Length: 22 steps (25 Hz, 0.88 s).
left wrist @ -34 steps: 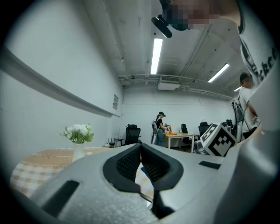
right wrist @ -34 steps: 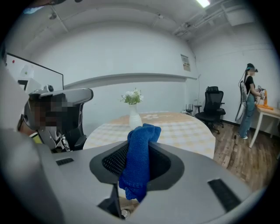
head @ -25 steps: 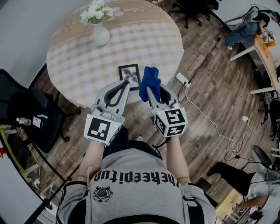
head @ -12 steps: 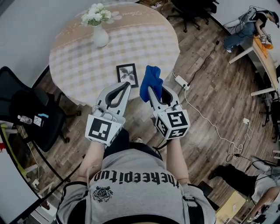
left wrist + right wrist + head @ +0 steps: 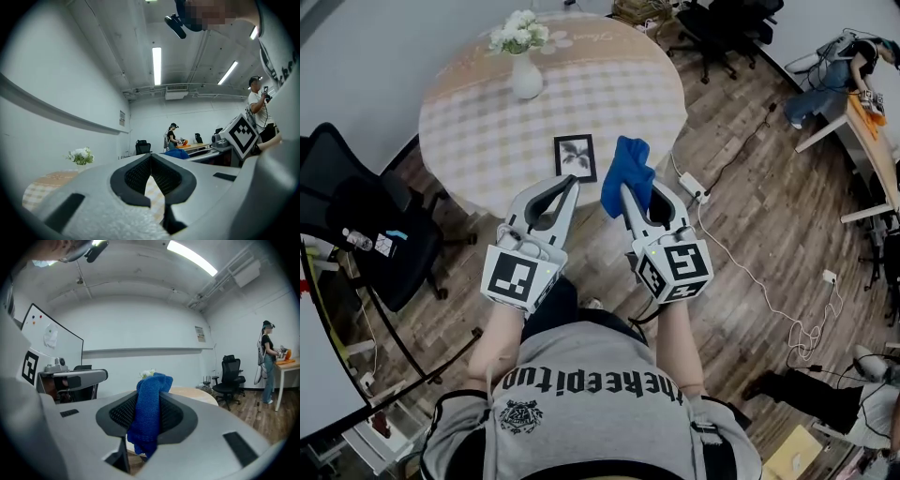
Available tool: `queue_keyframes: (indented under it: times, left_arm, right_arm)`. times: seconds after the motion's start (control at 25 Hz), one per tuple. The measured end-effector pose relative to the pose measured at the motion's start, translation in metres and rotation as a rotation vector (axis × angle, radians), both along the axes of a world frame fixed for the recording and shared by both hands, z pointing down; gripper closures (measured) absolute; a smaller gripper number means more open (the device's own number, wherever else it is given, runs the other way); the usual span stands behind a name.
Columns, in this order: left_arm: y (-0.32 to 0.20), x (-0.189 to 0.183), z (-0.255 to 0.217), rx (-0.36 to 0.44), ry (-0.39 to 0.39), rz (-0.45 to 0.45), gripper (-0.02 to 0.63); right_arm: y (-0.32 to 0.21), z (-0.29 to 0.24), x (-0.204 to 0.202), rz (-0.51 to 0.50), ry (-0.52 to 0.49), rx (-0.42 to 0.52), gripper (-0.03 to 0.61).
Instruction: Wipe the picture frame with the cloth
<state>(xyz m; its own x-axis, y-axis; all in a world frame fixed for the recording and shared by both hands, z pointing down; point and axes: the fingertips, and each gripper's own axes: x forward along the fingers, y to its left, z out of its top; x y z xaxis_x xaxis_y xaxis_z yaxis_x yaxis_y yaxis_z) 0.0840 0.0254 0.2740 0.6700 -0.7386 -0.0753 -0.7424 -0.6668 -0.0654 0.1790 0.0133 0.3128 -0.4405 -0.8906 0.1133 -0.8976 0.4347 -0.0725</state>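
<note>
A small black picture frame (image 5: 576, 157) lies flat near the front edge of the round table (image 5: 487, 122), which wears a checked cloth. My right gripper (image 5: 626, 186) is shut on a blue cloth (image 5: 626, 174), which bunches up between its jaws (image 5: 149, 413); the cloth hangs just right of the frame. My left gripper (image 5: 571, 181) is shut with nothing in it, its tips just short of the frame's near edge. In the left gripper view the jaws (image 5: 151, 158) meet and the blue cloth (image 5: 178, 153) shows behind them.
A white vase of flowers (image 5: 524, 64) stands at the table's far side. A black office chair (image 5: 356, 225) sits to the left. A power strip (image 5: 688, 186) and white cable (image 5: 769, 281) lie on the wooden floor at right. People stand at desks in the far right.
The head view has shifted, so the table and frame sit slightly further right and lower. Both grippers keep their pose, the right one still holding the cloth.
</note>
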Motion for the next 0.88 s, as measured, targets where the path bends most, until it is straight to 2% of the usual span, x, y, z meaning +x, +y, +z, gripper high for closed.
queue_keyframes:
  times: [0.2,0.44,0.56,0.88]
  left_arm:
    - [0.02,-0.004,-0.003,0.029,-0.002,-0.036,0.597]
    - [0.036,-0.012,-0.006,0.024,-0.019,-0.093,0.597]
    - [0.041,-0.017,-0.01,0.05,-0.018,-0.101,0.597]
    - [0.049,-0.023,-0.016,0.053,-0.003,-0.094,0.597]
  right_arm:
    - [0.016,-0.008,0.002,-0.026,-0.012,0.034,0.457]
    - [0.029,-0.013,-0.003,-0.067,-0.038,0.053,0.456]
    - [0.031,-0.016,-0.006,-0.078,-0.042,0.065,0.456]
    - [0.042,-0.021,-0.009,-0.074,-0.038,0.086,0.456]
